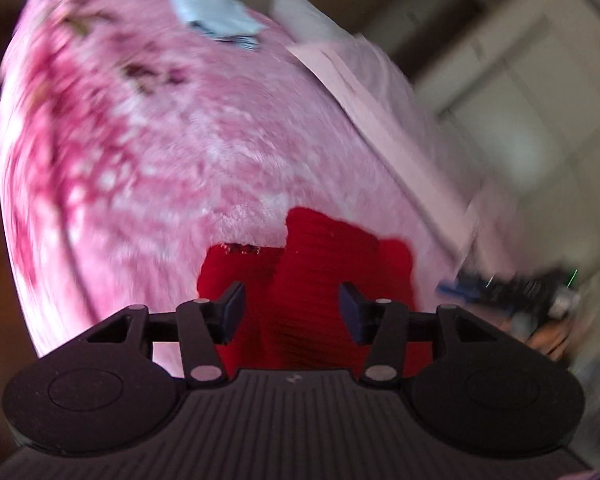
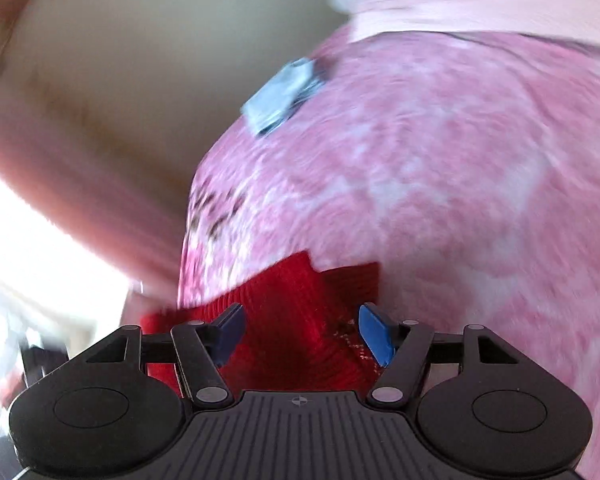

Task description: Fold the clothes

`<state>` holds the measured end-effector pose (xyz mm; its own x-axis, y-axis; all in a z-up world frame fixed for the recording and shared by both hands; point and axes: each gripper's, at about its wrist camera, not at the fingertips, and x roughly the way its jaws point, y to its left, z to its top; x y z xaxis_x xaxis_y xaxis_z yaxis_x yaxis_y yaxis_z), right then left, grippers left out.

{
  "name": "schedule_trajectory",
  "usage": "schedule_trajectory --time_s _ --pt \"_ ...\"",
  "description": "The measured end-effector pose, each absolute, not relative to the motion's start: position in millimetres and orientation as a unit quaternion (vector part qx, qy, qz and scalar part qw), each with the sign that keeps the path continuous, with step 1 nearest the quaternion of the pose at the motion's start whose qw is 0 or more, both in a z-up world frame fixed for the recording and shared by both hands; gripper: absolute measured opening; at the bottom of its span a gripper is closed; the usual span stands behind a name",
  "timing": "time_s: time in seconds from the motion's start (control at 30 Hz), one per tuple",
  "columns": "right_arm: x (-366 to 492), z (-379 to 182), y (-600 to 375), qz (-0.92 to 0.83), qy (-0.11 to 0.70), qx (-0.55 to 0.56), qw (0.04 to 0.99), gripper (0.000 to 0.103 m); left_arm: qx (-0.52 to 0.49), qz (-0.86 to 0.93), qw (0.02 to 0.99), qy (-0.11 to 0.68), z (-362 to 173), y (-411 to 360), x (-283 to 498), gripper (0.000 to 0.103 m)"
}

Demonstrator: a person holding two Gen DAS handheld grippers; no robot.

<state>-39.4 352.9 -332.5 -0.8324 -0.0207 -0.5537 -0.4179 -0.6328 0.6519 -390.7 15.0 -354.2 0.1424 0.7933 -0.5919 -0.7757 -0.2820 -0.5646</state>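
So both views are pretty smeared, but the main stuff reads fine. There's a red knit garment [image 1: 316,280] lying on a fuzzy pink blanket [image 1: 160,140] with a darker pink floral pattern, and it sits right in front of both grippers.

Left gripper [image 1: 292,312]: the 2 blue pads stand apart with a clear gap, and the red knit shows through that gap, lying on the blanket below and beyond them. The pads aren't pinching it, so it's let go. From this side the garment looks folded over itself, with a raised ribbed ridge running up the middle.

Right gripper [image 2: 304,334]: same story, pads spread wide, red knit [image 2: 292,320] visible between and behind them, nothing squeezed. There's a small pale stitched patch on the fabric near the right pad.

Farther back on the blanket there's a folded light blue-grey cloth [image 1: 208,4], well apart from the red one. A pale pink sheet or cover [image 1: 380,92] runs along the blanket's far edge. The rest of the room is too blurred to call.
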Motion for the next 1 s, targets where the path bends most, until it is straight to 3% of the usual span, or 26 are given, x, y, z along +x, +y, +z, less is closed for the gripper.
schedule_trajectory --time_s 0.1,0.17,0.2,0.23,0.27,0.4,0.57,0.7,0.73,0.83,0.9,1.0 --pt "-41.2 -344.8 341.7 0.876 0.369 -0.292 0.108 0.067 -0.461 0.641 0.614 -0.012 -363.7 27.0 -389.8 0.039" --pt "-42.0 -358.3 339.4 0.877 0.365 -0.296 0.101 0.066 -0.466 0.63 0.621 -0.025 -370.4 33.4 -390.7 0.015" --pt "-46.2 -362.9 338.6 0.879 0.374 -0.281 0.09 0.039 -0.469 0.624 0.625 -0.031 -373.8 36.6 -391.2 0.007" --pt "-50.0 -366.8 337.8 0.881 0.382 -0.268 0.081 0.005 -0.476 0.619 0.622 -0.048 -374.4 35.3 -393.2 0.006" --pt "-51.7 -365.7 336.6 0.881 0.38 -0.268 0.09 0.002 -0.487 0.616 0.613 -0.082 -371.7 28.1 -397.5 0.006" --pt "-38.5 -350.3 345.2 0.877 0.406 -0.219 0.135 0.002 -0.547 0.589 0.55 -0.228 -377.9 -4.6 -423.2 0.005" --pt "-76.9 -361.2 356.2 0.868 0.38 -0.269 0.174 0.002 -0.638 0.578 0.433 -0.267 -439.3 -3.2 -440.2 0.007" --pt "-108.8 -389.4 345.4 0.854 0.347 -0.334 0.198 0.002 -0.635 0.584 0.443 -0.242 -432.6 6.4 -441.2 0.019" --pt "-105.3 -388.9 346.4 0.85 0.365 -0.326 0.196 0.002 -0.622 0.596 0.457 -0.222 -423.7 8.2 -441.9 0.023" --pt "-92.4 -378.0 348.6 0.847 0.4 -0.3 0.182 0.029 -0.574 0.63 0.496 -0.165 -398.5 11.9 -442.8 0.037" --pt "-83.9 -365.6 348.0 0.852 0.399 -0.287 0.18 0.07 -0.544 0.646 0.518 -0.134 -385.9 16.6 -443.3 0.043" --pt "-86.2 -358.8 349.4 0.865 0.39 -0.274 0.161 0.072 -0.516 0.652 0.546 -0.104 -377.9 29.1 -437.7 0.043"
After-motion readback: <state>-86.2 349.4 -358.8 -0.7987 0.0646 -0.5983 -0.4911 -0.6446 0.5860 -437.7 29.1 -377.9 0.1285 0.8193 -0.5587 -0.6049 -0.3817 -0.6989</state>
